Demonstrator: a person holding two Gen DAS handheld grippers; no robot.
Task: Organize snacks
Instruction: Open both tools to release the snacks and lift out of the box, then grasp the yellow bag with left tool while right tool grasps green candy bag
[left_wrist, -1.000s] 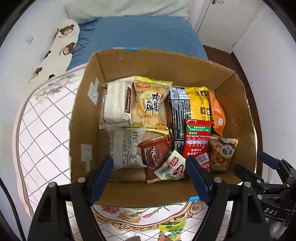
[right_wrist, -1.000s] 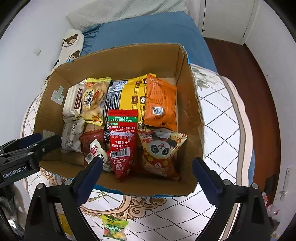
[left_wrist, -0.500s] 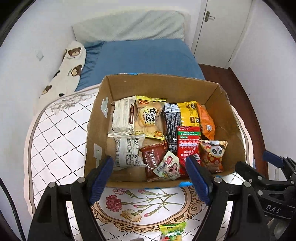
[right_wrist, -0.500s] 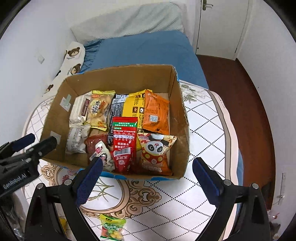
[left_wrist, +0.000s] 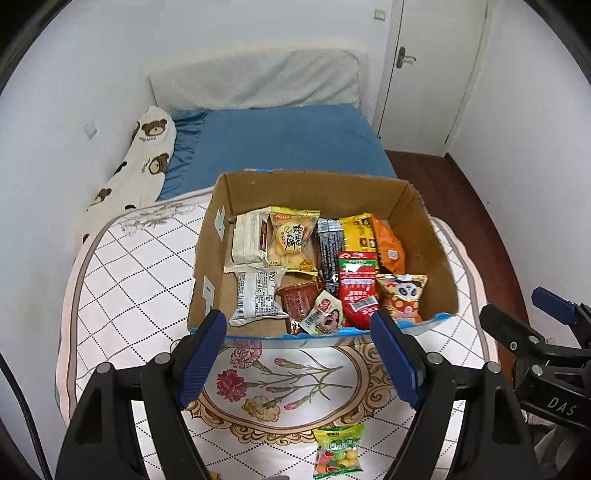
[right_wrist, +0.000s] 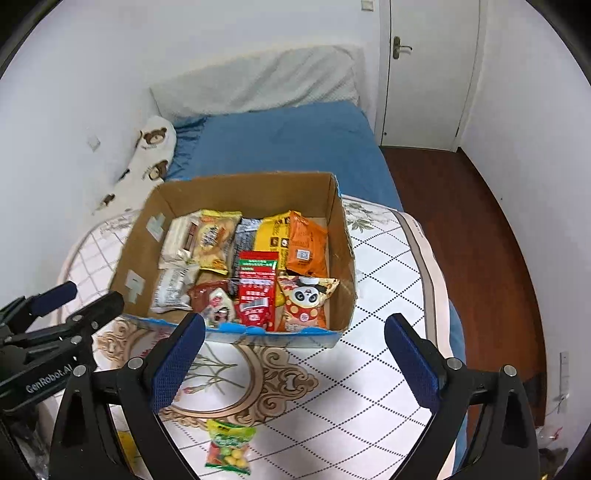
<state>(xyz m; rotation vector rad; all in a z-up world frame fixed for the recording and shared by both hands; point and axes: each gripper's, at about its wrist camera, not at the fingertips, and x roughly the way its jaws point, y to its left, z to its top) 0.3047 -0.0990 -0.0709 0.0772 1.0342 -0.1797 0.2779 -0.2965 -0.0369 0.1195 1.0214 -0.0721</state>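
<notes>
A cardboard box (left_wrist: 424, 236) (right_wrist: 343, 236) stands on a round table and holds several snack packets laid flat, among them a red packet (left_wrist: 356, 288) (right_wrist: 256, 291), a panda packet (left_wrist: 400, 295) (right_wrist: 304, 299) and an orange packet (left_wrist: 389, 247) (right_wrist: 304, 243). A green candy packet (left_wrist: 338, 448) (right_wrist: 229, 446) lies on the table near its front edge. My left gripper (left_wrist: 299, 362) is open and empty, held back from the box. My right gripper (right_wrist: 295, 363) is open and empty, also short of the box.
The table wears a white checked cloth with a flower medallion (left_wrist: 122, 295) (right_wrist: 388, 280). Behind it is a bed with a blue sheet (left_wrist: 288, 140) and a bear-print pillow (left_wrist: 144, 155). A white door (left_wrist: 436, 74) and dark wood floor (right_wrist: 461, 221) are at the right.
Both grippers have pulled back and up from the box, so it looks smaller and farther. More table, the green candy packet and the bed have come into view. Both stay open.
</notes>
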